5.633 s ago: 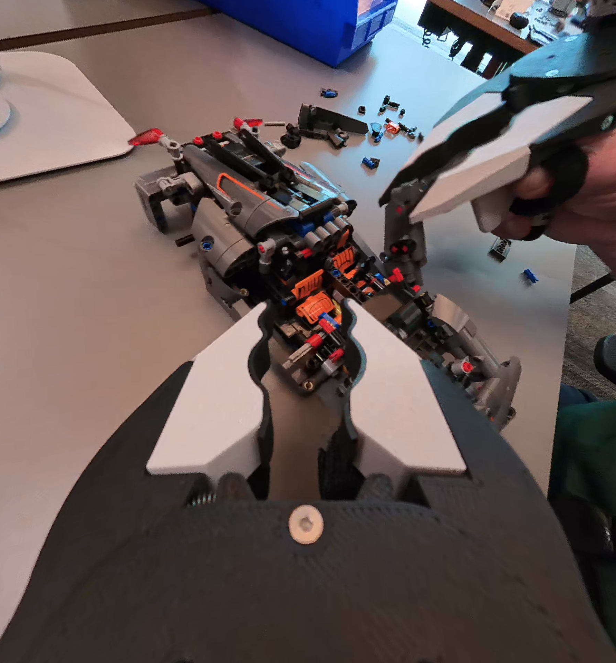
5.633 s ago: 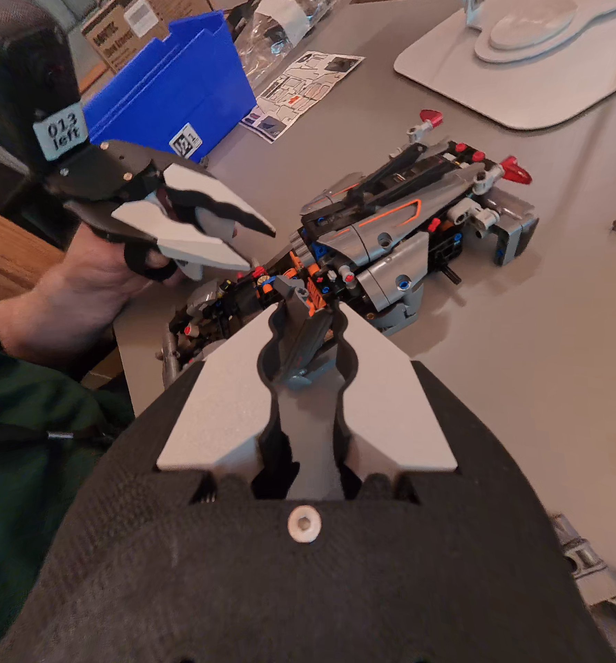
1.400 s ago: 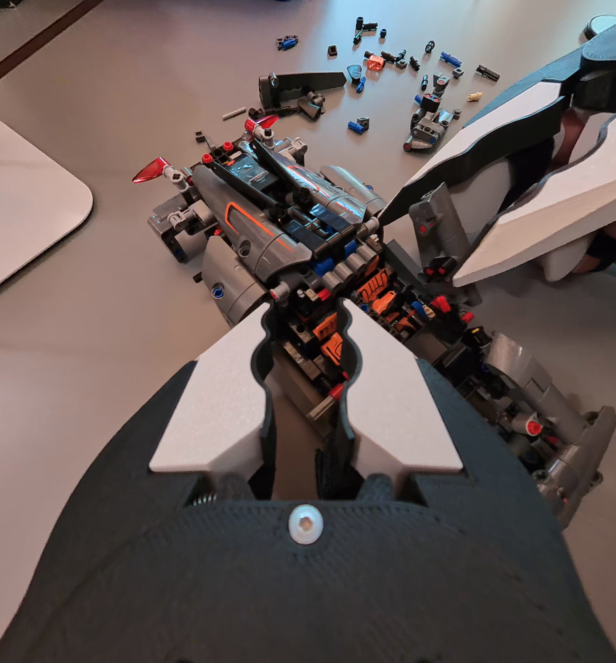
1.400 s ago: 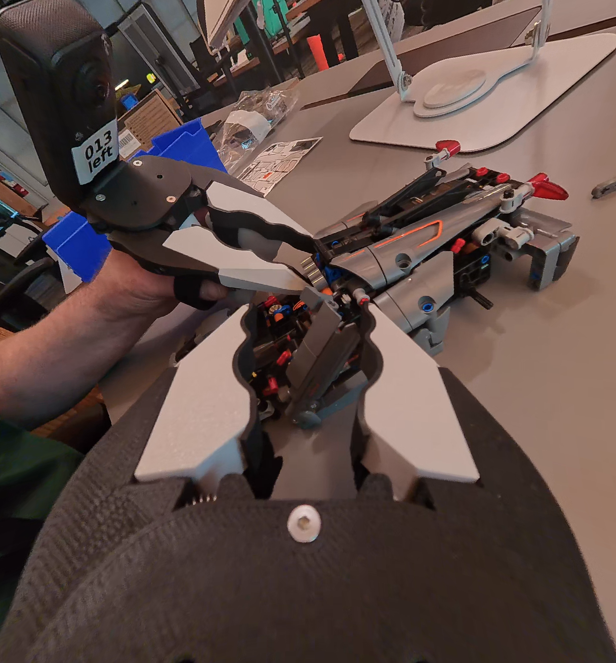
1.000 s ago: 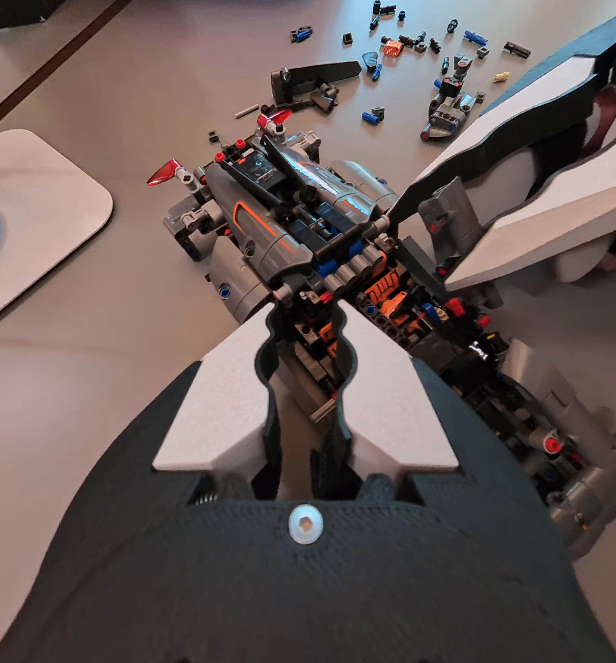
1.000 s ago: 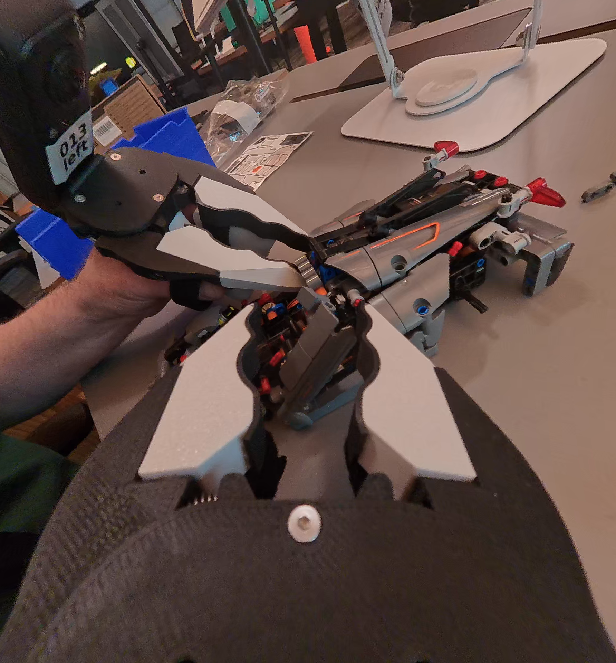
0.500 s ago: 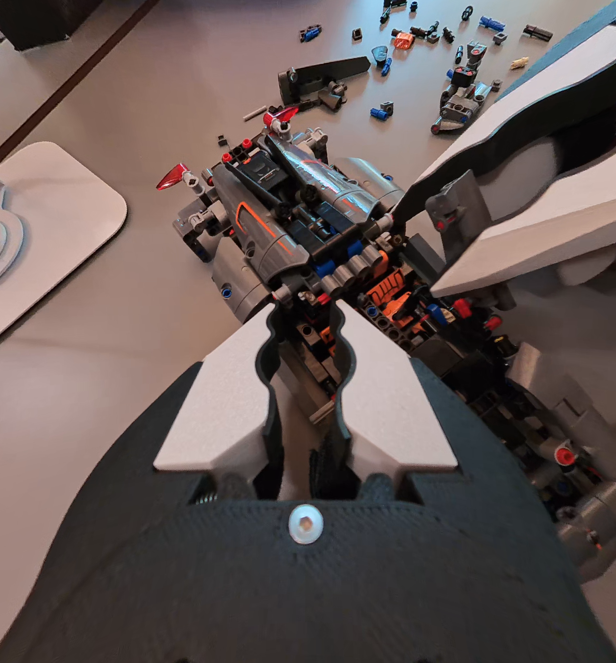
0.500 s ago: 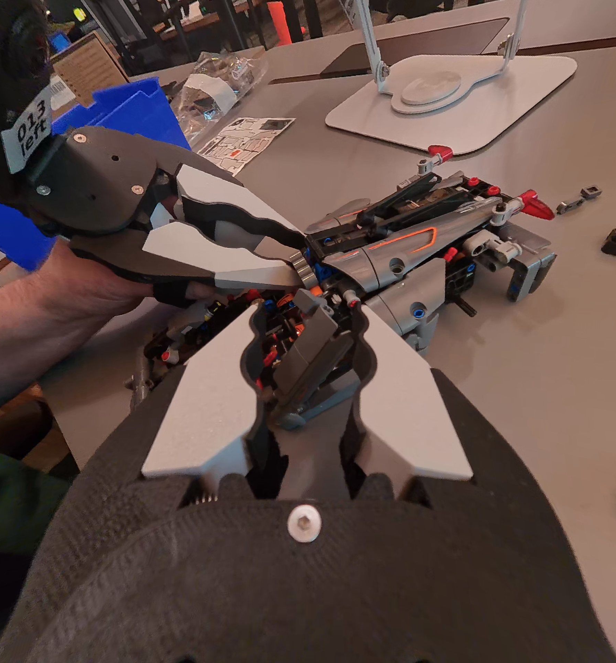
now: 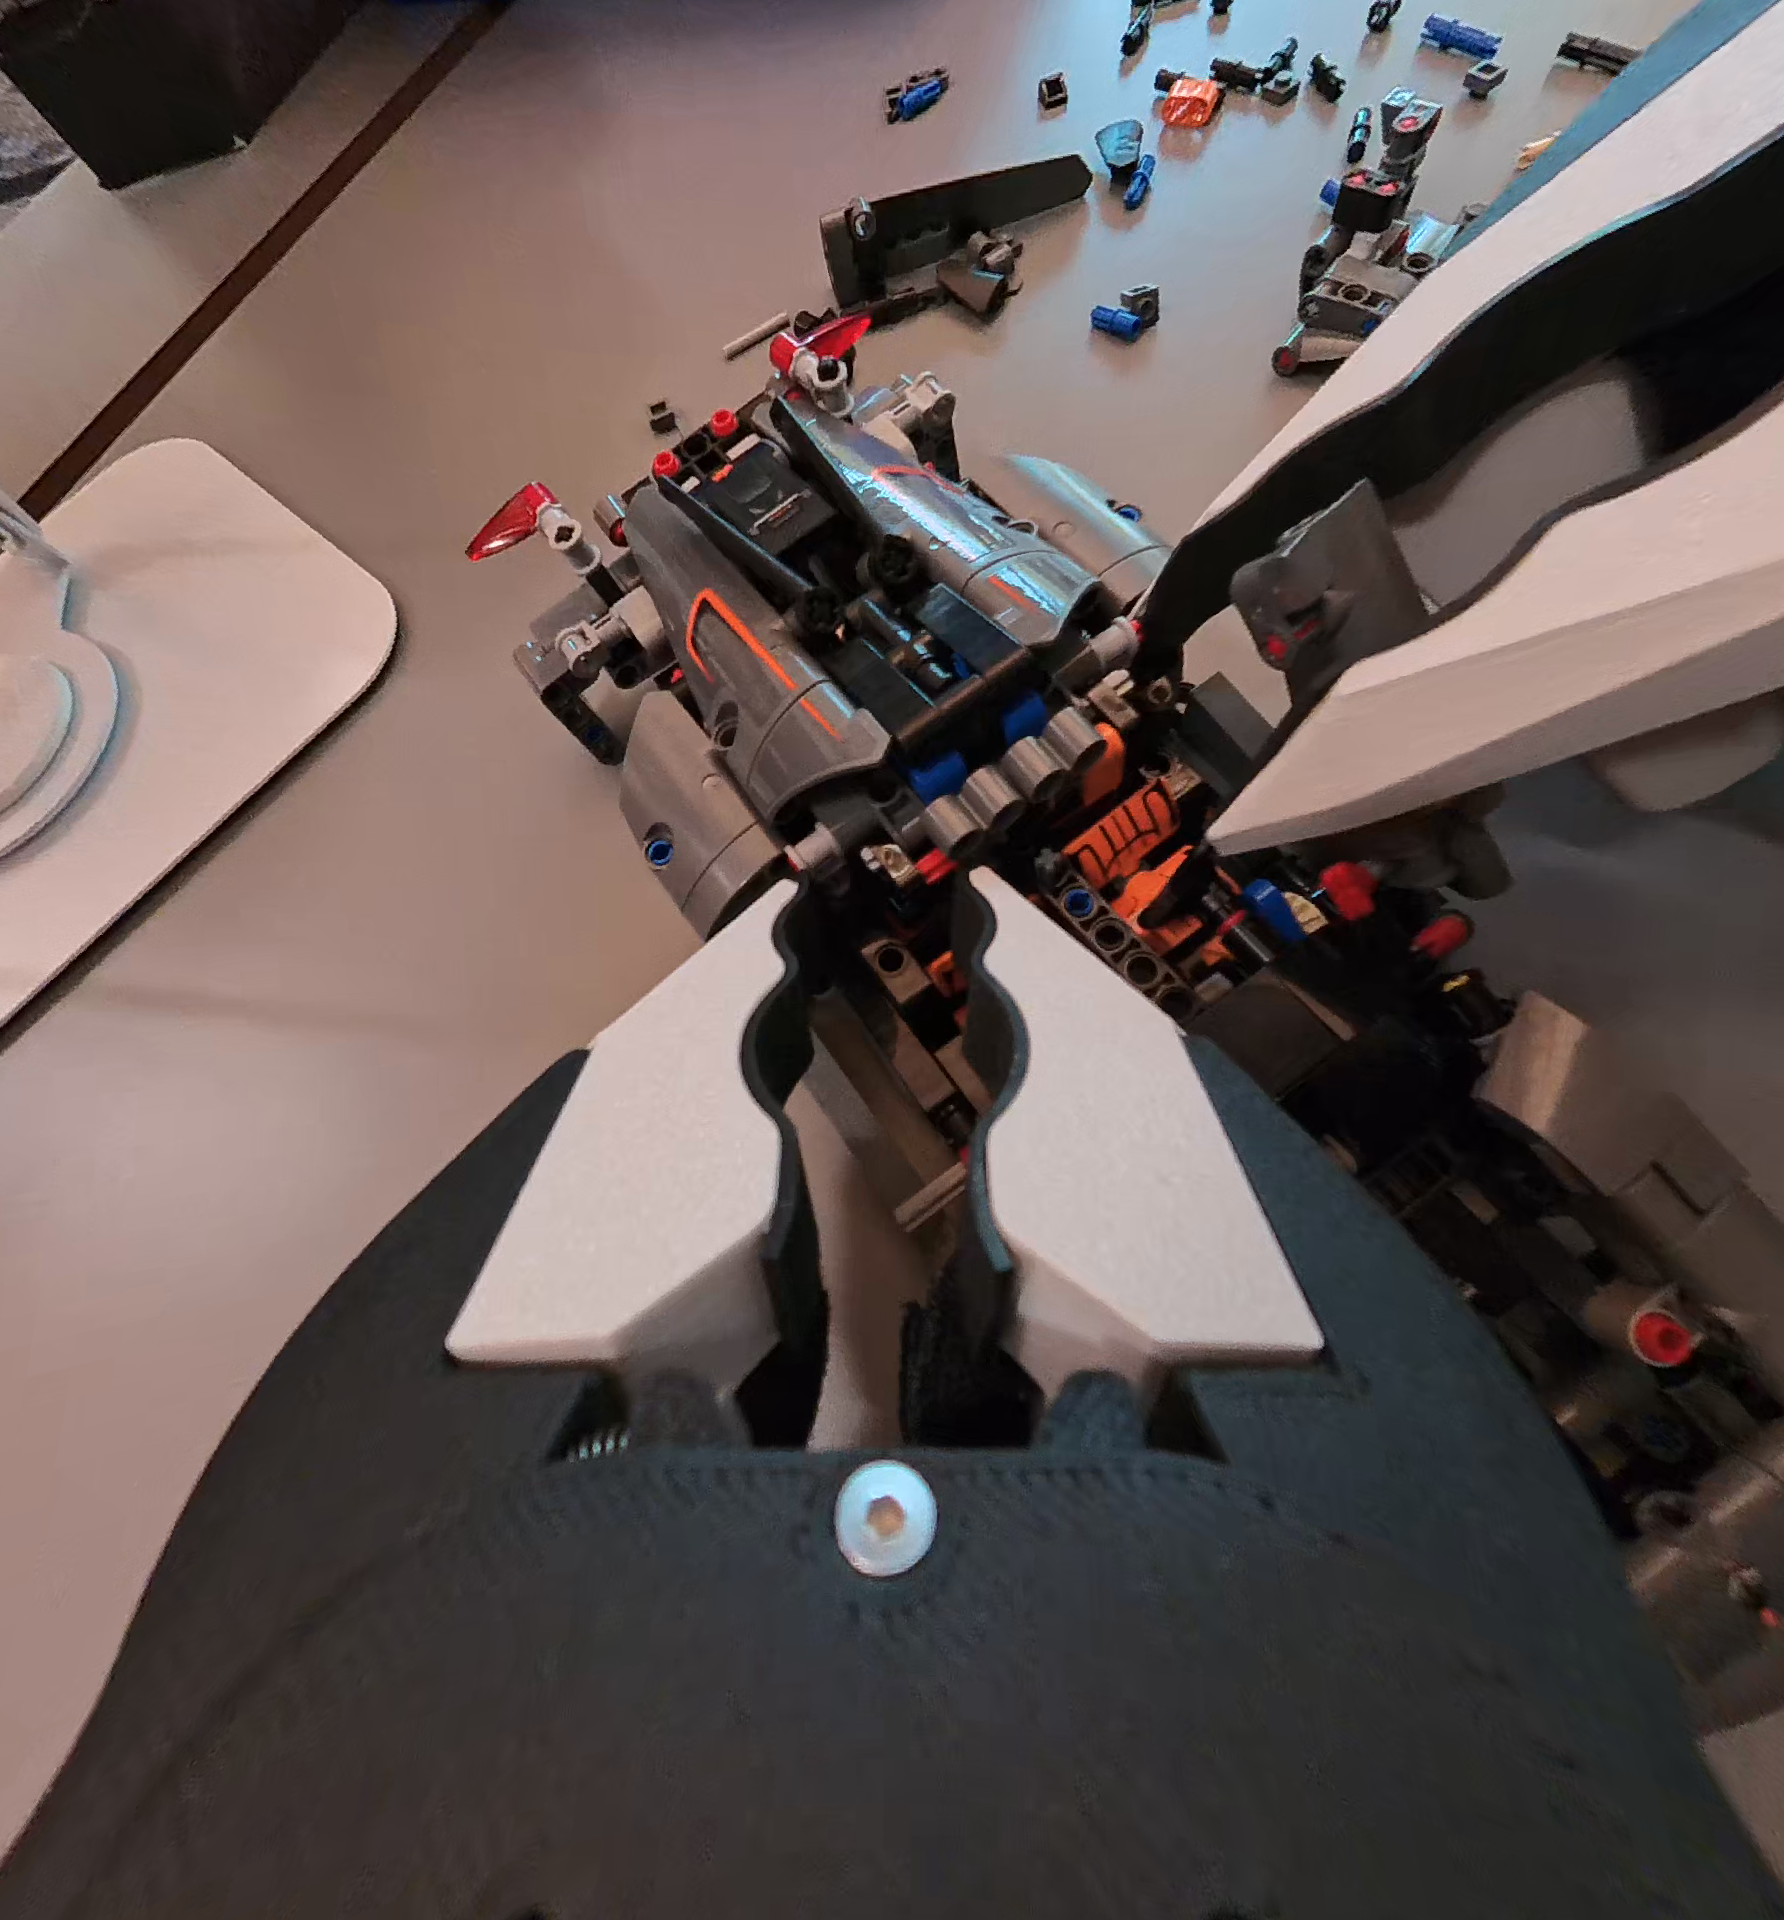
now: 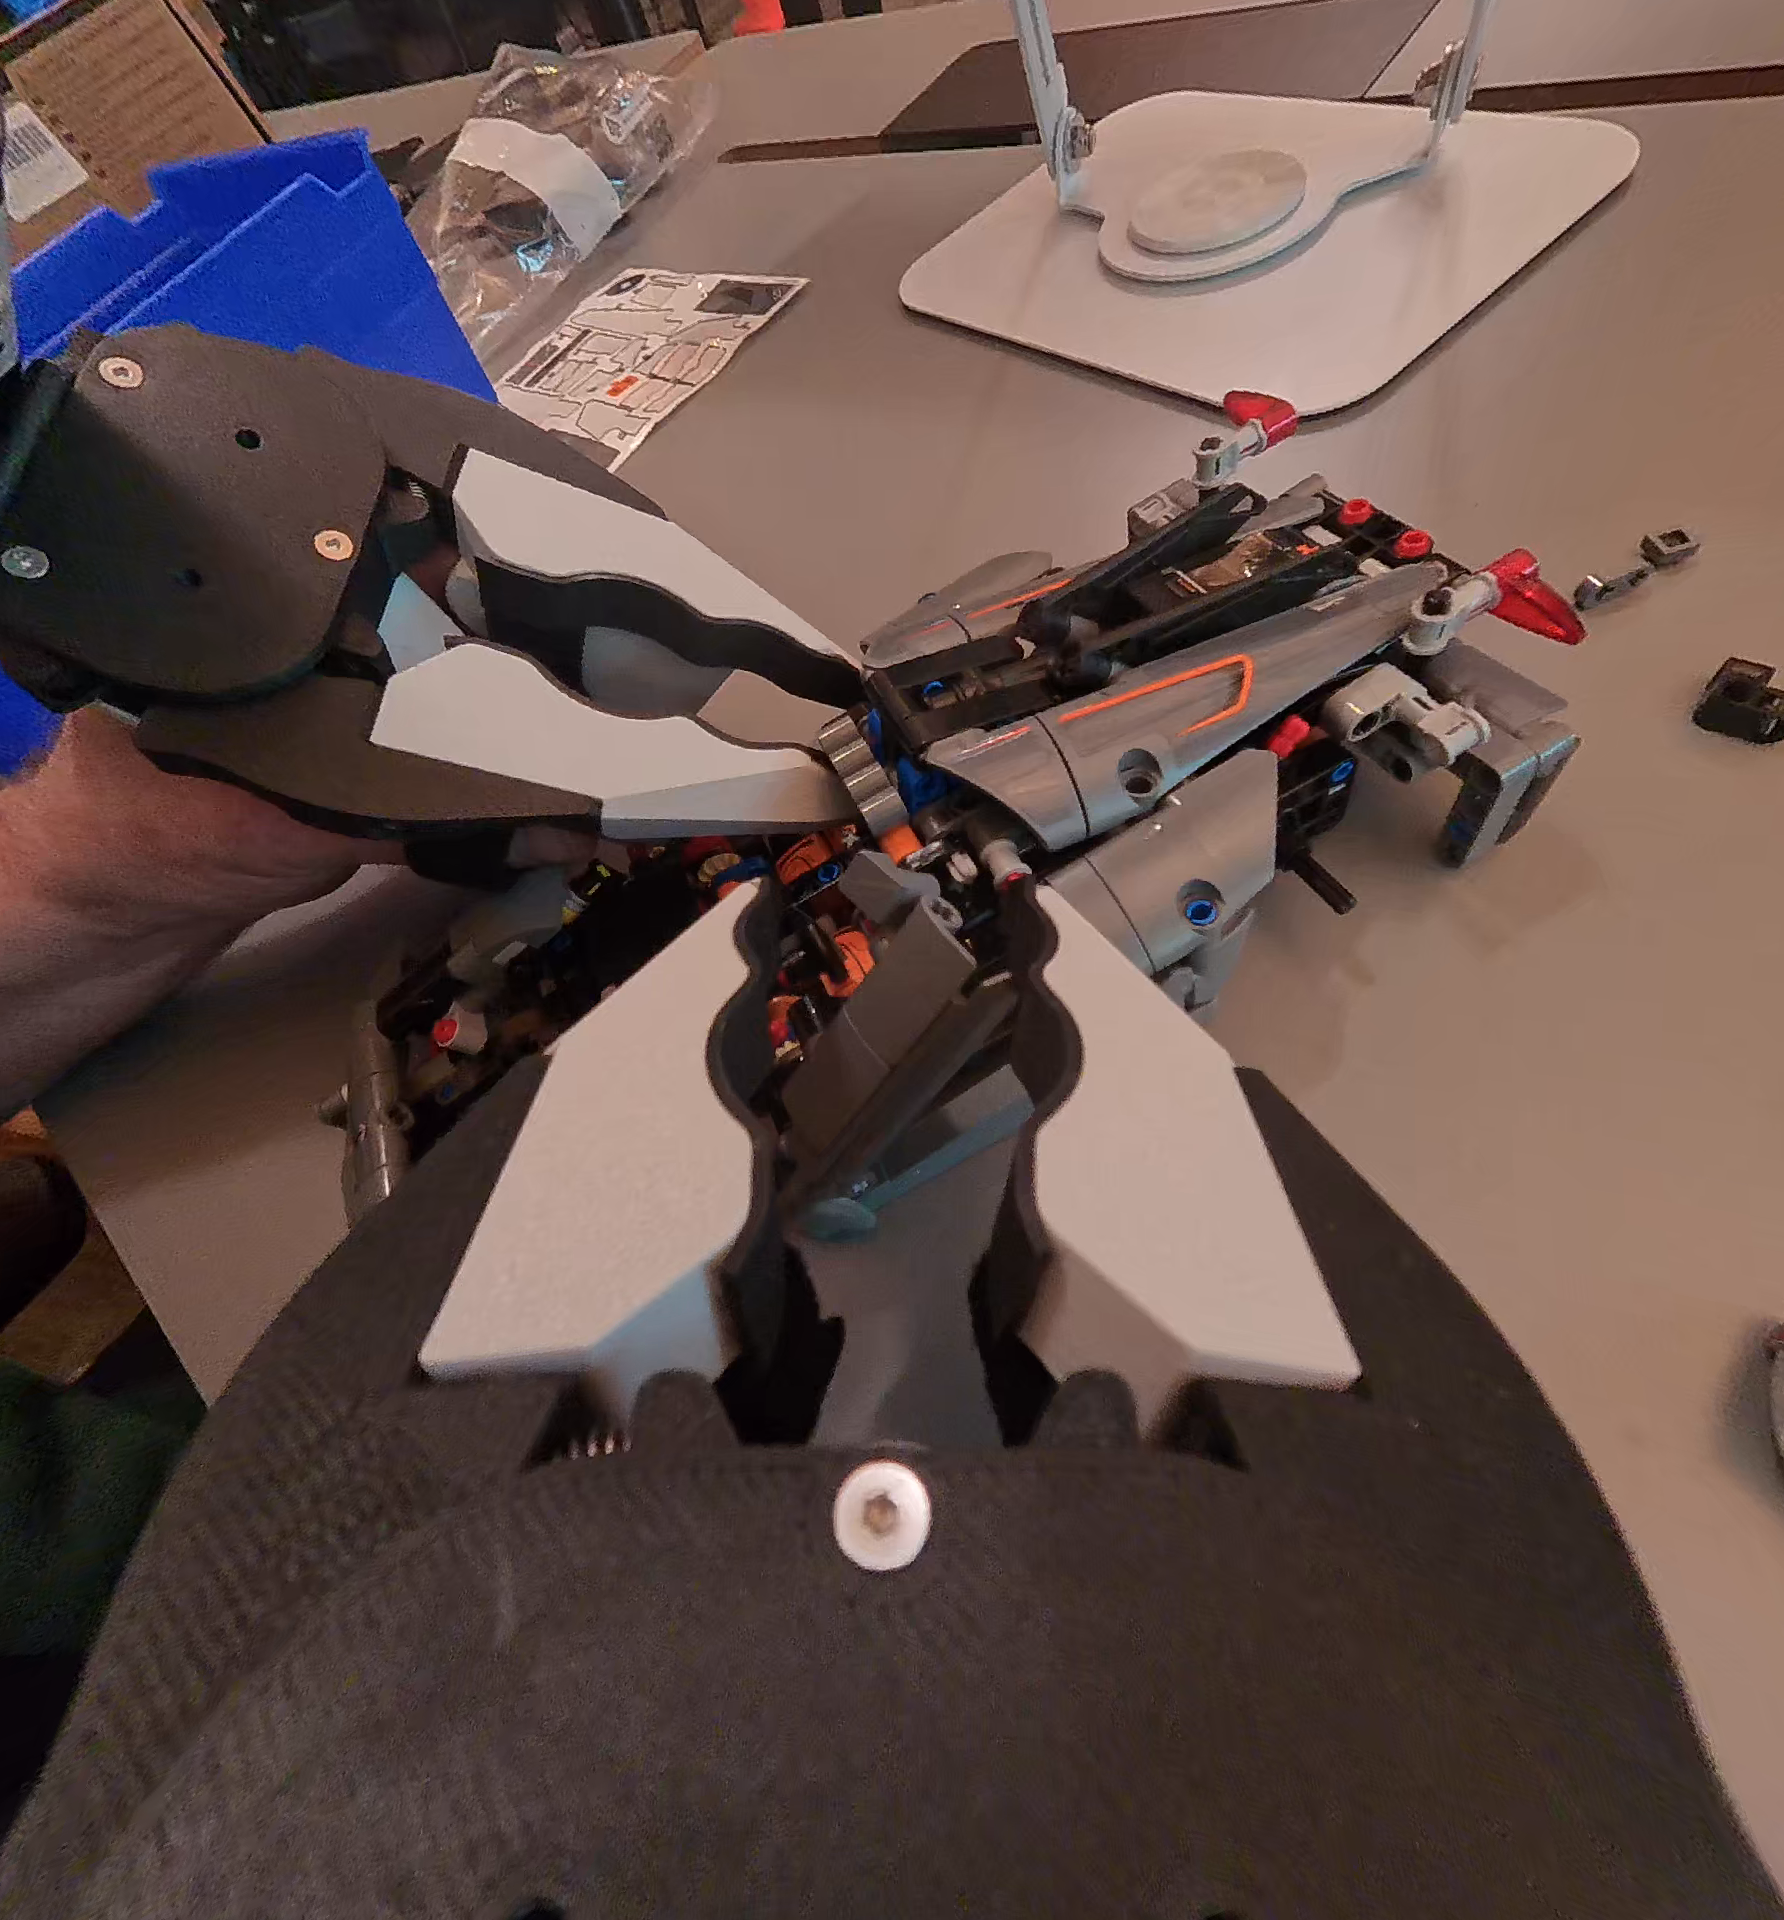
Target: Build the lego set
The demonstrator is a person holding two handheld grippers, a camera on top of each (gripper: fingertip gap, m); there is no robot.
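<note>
Lego car model of dark grey, black and orange bricks (image 9: pixel 867 665) lies on the grey table (image 9: pixel 244 1039) as before, while the left gripper (image 9: pixel 883 894) has closed in, jaws narrowly parted astride its side, and the right gripper (image 10: pixel 883 904) still clamps a dark grey panel piece (image 10: pixel 898 997).

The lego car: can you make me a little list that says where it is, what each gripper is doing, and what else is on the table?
car: half-built grey and black lego car lying on the grey table
left gripper: tips at the car's middle, partly closed; grip unclear
right gripper: closed on a grey panel, holding it at the car's side
loose pieces: scattered past the car
white stand: behind the car
blue bin: far corner
</note>
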